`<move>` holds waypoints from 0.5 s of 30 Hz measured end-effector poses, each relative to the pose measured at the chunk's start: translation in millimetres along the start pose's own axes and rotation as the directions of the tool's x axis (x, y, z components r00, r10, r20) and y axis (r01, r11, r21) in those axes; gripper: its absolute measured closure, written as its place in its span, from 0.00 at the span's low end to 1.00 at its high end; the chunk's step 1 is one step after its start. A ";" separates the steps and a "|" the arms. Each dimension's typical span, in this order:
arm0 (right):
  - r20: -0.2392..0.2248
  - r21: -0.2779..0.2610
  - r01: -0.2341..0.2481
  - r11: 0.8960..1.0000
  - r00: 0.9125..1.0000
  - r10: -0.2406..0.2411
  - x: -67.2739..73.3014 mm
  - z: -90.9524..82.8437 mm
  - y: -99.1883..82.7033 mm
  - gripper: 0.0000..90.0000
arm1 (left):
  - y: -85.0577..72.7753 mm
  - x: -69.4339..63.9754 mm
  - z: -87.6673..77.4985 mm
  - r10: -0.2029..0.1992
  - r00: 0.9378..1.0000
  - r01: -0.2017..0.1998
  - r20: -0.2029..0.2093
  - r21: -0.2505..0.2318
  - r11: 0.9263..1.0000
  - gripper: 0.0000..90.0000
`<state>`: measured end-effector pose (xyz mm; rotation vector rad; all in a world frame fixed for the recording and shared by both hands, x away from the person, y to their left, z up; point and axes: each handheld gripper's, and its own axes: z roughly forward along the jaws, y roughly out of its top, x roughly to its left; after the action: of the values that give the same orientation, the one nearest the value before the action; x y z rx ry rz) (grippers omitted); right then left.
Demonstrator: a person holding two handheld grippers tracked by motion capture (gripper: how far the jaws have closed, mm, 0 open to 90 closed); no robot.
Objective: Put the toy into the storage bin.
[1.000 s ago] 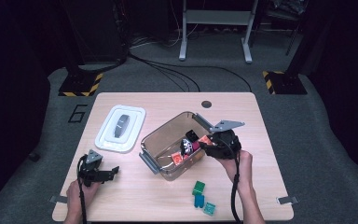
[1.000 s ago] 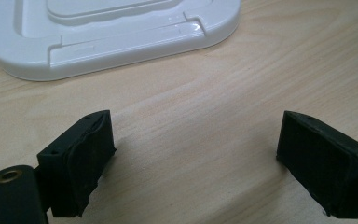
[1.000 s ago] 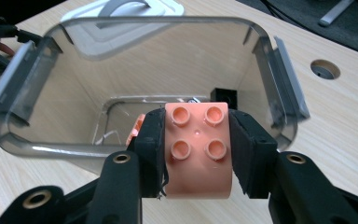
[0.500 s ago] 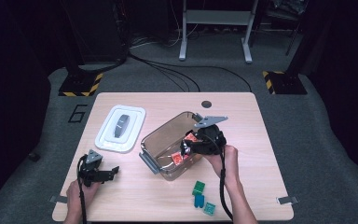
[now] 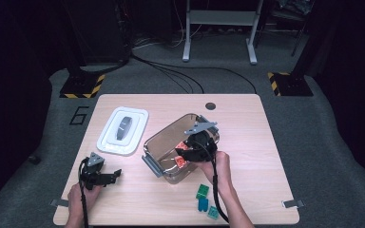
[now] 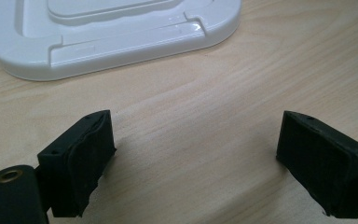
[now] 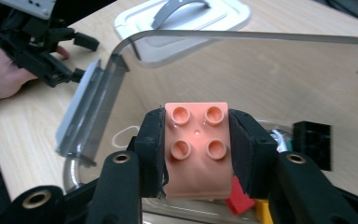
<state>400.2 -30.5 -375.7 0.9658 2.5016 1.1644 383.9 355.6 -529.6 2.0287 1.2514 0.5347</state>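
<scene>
1. The right gripper (image 7: 196, 140) is clenched on a salmon-pink four-stud brick (image 7: 197, 149); both black pads press flat against its two opposite sides, with the studded face turned toward the camera of the right gripper view.
2. In the high view, the right gripper (image 5: 186, 153) sits above the open clear plastic container (image 5: 153, 142) near the middle of the table (image 5: 247, 123), so the held brick is over the container's interior.
3. Inside the container, below the held brick, lie a red brick (image 7: 239, 196), a yellow brick (image 7: 263, 210) and a black brick (image 7: 312, 143).
4. The left gripper (image 6: 193, 158) is released: its jaws stand wide apart over bare wood with nothing between them. In the high view it rests at the table's near-left area (image 5: 105, 176), well apart from the container.
5. The white lid (image 5: 123, 130) with its grey handle lies flat on the table, left of the container and just beyond the left gripper.
6. Three loose bricks, a green brick (image 5: 202, 192), a blue brick (image 5: 202, 204) and a teal brick (image 5: 213, 213), lie on the table near its front edge, beside the right forearm.
</scene>
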 end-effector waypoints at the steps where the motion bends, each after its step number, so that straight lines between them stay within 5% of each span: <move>1: 0.000 0.000 0.000 1.000 1.000 0.000 0.0 0.0 0.0 0.65 | 0.0 0.0 0.0 0.000 1.000 0.000 0.000 0.000 1.000 0.12; 15: -0.056 0.050 0.032 0.998 0.998 -0.029 25.1 20.5 -2.3 0.65 | 0.0 0.0 0.0 -0.001 1.000 0.001 -0.001 -0.001 1.000 0.12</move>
<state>389.2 -3.0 -389.1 0.9168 2.5919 1.1384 384.0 355.6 -529.7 2.0277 1.2525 0.5358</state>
